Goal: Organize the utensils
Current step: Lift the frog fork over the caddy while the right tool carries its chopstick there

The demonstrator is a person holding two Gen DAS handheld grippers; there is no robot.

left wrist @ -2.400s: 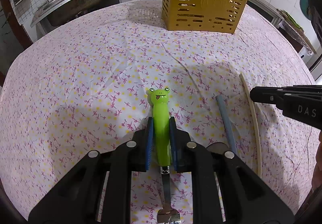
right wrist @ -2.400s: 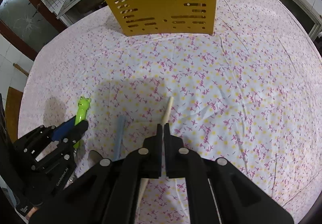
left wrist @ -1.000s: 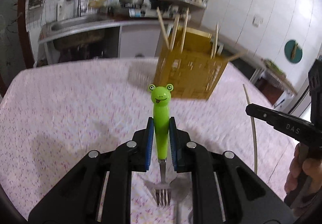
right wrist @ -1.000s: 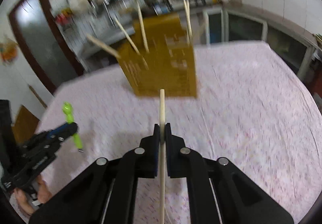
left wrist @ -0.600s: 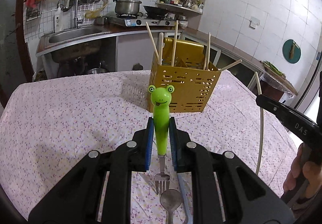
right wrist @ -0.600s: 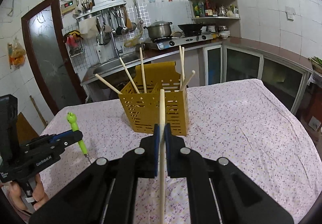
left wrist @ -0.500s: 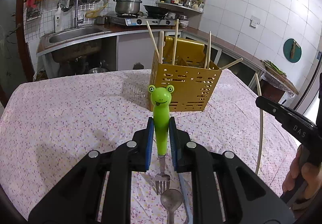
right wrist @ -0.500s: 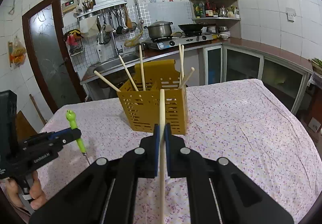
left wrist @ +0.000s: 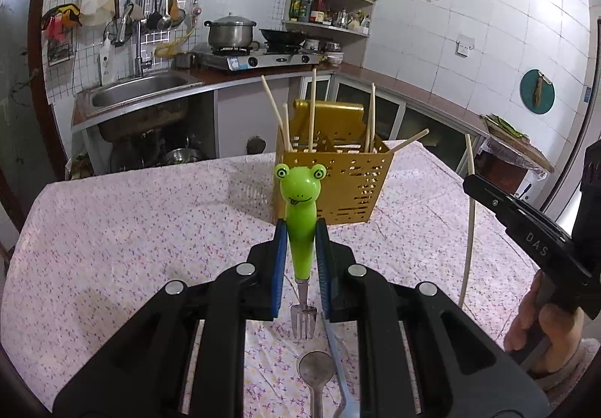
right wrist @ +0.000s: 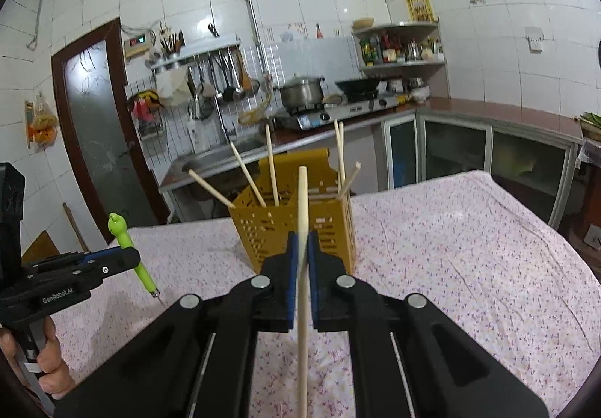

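Observation:
My left gripper (left wrist: 300, 230) is shut on a green frog-handled fork (left wrist: 300, 200), held upright above the table with its tines pointing down. My right gripper (right wrist: 302, 241) is shut on a pale wooden chopstick (right wrist: 302, 200), held upright. A yellow perforated utensil basket (left wrist: 340, 177) stands ahead at the table's far side with several chopsticks in it; it also shows in the right wrist view (right wrist: 296, 222). The right gripper (left wrist: 488, 192) with its chopstick (left wrist: 469, 215) shows at the right of the left wrist view. The left gripper (right wrist: 127, 260) with the fork (right wrist: 127, 249) shows at the left of the right wrist view.
A metal spoon (left wrist: 315, 373) with a blue handle (left wrist: 338, 361) beside it lies on the floral tablecloth (left wrist: 131, 230) below my left gripper. A kitchen counter with sink (left wrist: 139, 91) and stove (left wrist: 244, 53) stands behind the table.
Both grippers lifted their utensils off the table and tilted up to face the basket. Over the last half second both have drawn slightly nearer to it.

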